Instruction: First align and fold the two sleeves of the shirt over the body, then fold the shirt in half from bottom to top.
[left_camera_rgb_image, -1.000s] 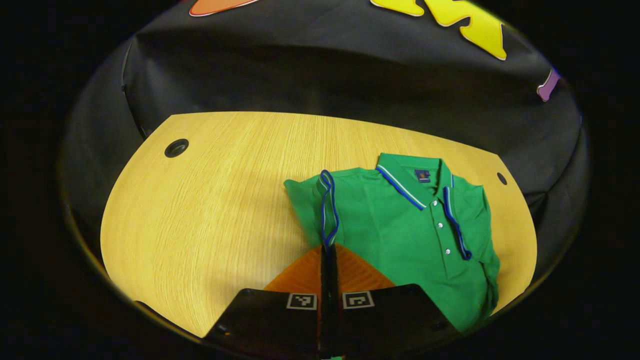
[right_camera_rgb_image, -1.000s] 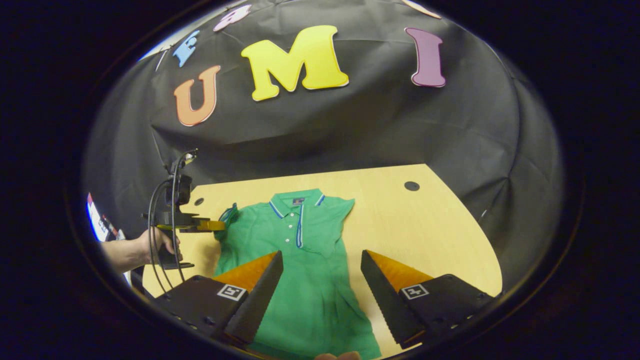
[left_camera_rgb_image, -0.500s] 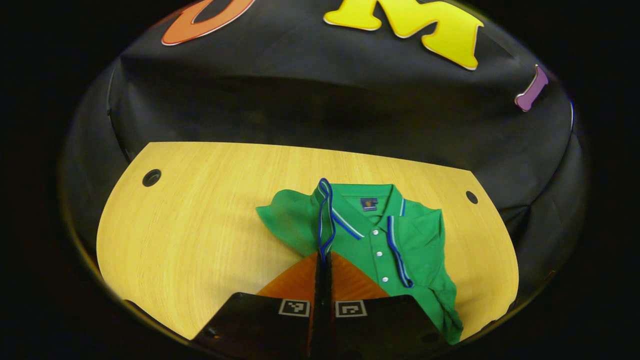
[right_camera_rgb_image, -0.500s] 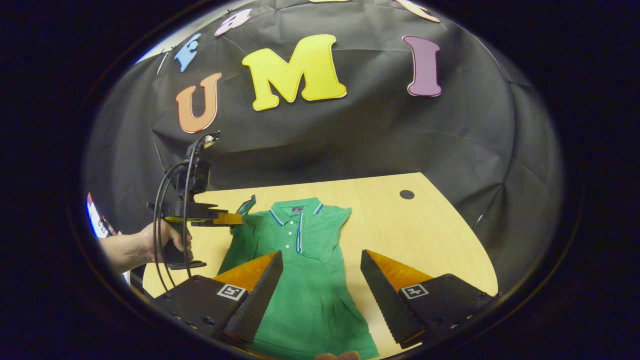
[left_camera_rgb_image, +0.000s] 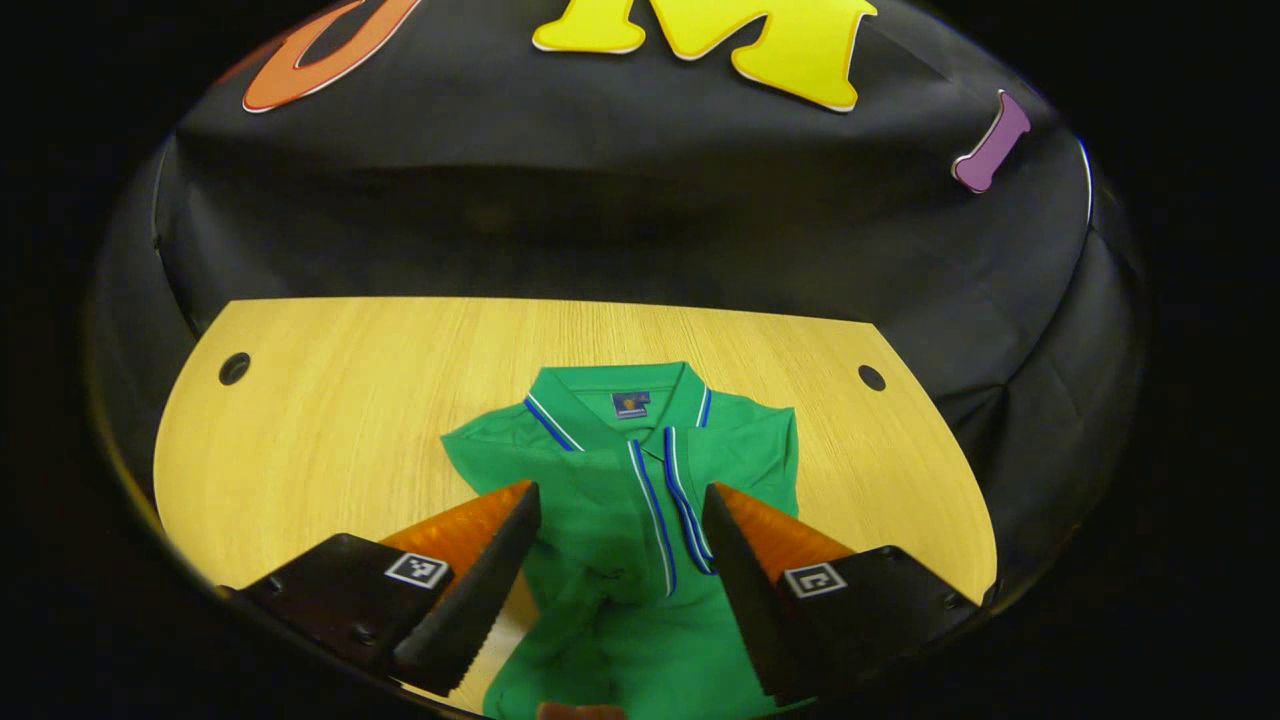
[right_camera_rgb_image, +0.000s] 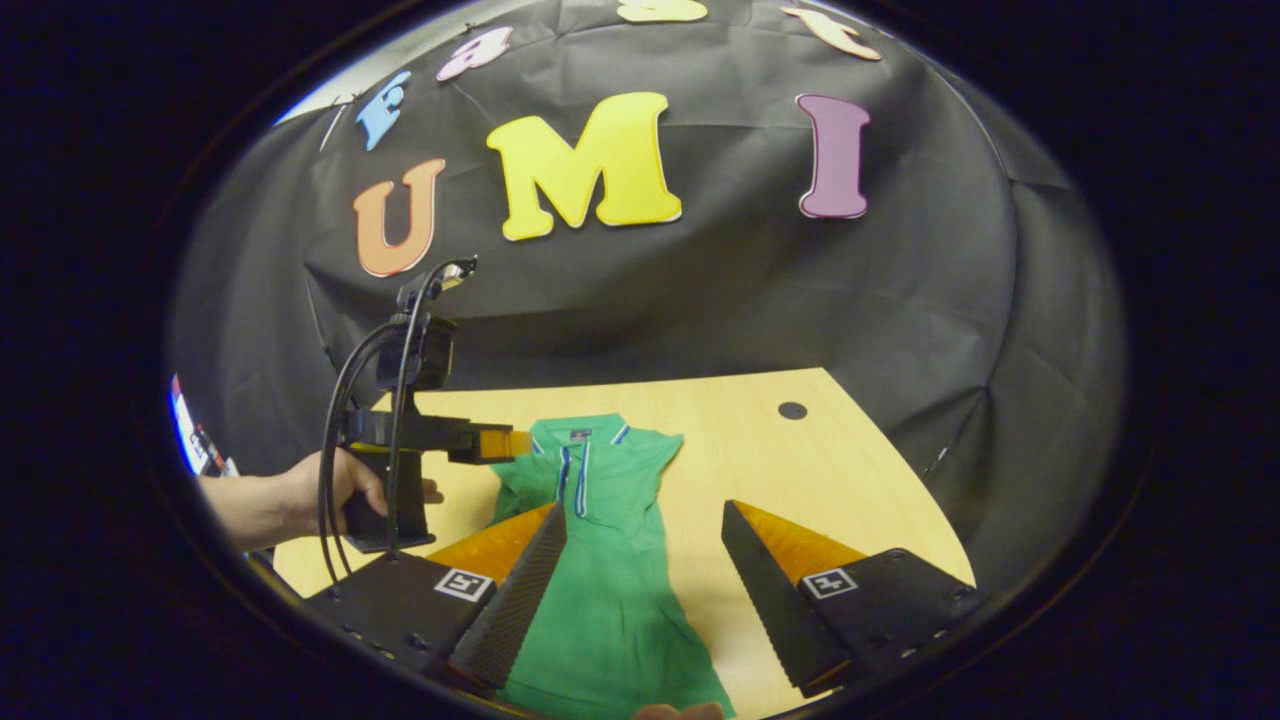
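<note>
A green polo shirt (left_camera_rgb_image: 600, 610) lies flat on the wooden table (left_camera_rgb_image: 330, 400), collar at the far end. Both short sleeves are folded over the body, and their blue-and-white cuffs (left_camera_rgb_image: 668, 510) lie side by side down the middle. My left gripper (left_camera_rgb_image: 620, 490) hovers open above the chest, holding nothing. In the right gripper view the shirt (right_camera_rgb_image: 600, 590) stretches toward me. My right gripper (right_camera_rgb_image: 643, 507) is open above its lower right part and the bare table beside it. The left gripper (right_camera_rgb_image: 508, 442), held by a hand (right_camera_rgb_image: 300, 500), hangs over the shirt's left shoulder.
Two round cable holes (left_camera_rgb_image: 234, 368) (left_camera_rgb_image: 871, 378) sit near the table's far corners. Bare wood (right_camera_rgb_image: 790, 470) lies to the right of the shirt. The black booth wall stands close behind the table. Cables (right_camera_rgb_image: 340, 440) loop from the left gripper's handle.
My left gripper carried the left sleeve across onto the body, let go of it and opened. The sleeve now lies next to the other one. The right gripper barely moved.
</note>
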